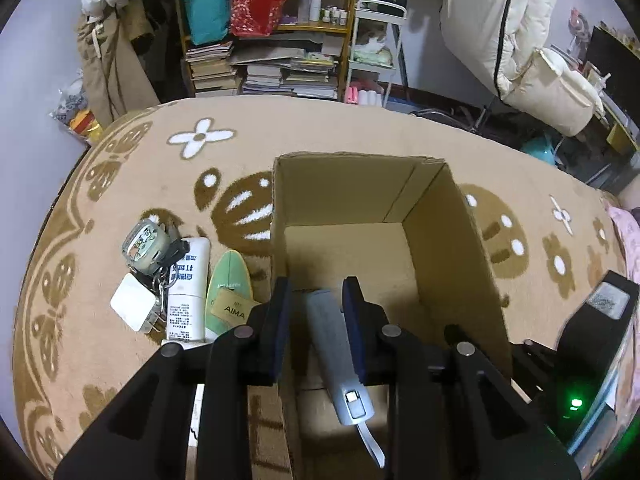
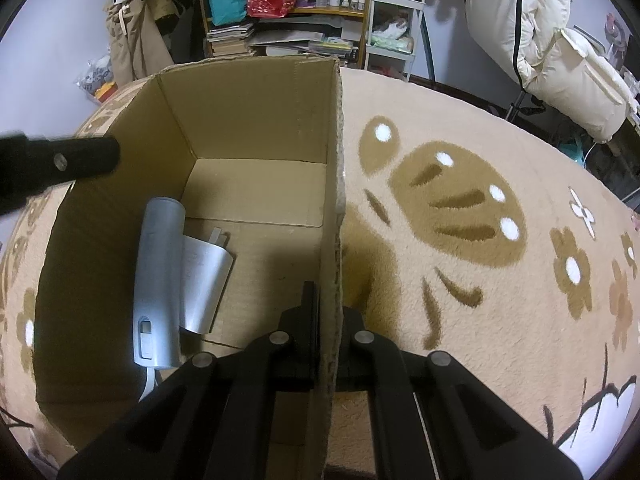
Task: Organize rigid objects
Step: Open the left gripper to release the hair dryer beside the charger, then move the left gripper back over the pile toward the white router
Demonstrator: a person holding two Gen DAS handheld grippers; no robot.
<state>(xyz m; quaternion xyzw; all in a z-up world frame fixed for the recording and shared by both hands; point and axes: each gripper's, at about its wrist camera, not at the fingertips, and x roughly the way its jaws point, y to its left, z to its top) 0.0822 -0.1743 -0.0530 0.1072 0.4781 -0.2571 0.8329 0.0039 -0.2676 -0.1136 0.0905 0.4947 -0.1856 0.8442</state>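
The left tool (image 1: 316,300) is hovering over the near end of the cardboard box (image 1: 448,240), its fingers standing wide apart and gripping nothing. Directly below it, the grey hair dryer (image 2: 158,280) is lying flat on the box floor along the left wall, its folding handle (image 2: 206,280) angled out to the side and its white cord (image 1: 370,444) trailing toward the near wall.

The right tool (image 2: 326,320) is pinching the right wall of the box, one finger inside and one outside, apparently steadying the container.

Judged step: the dryer is deposited, and the left tool is free for the next item. The next move calls for raising the left tool above the box rim and carrying it left to the items waiting on the patterned rug (image 1: 120,184).

Those items are lying close together just beside the box's left wall: a white charger plug (image 1: 134,308), a white tube (image 1: 188,292), a green oval object (image 1: 229,292) and a key bunch (image 1: 150,250) resting partly on the tube.

Legible writing: the tan tag on the green object is reading "AIMA". The tube is carrying blue Chinese print, too small to read.
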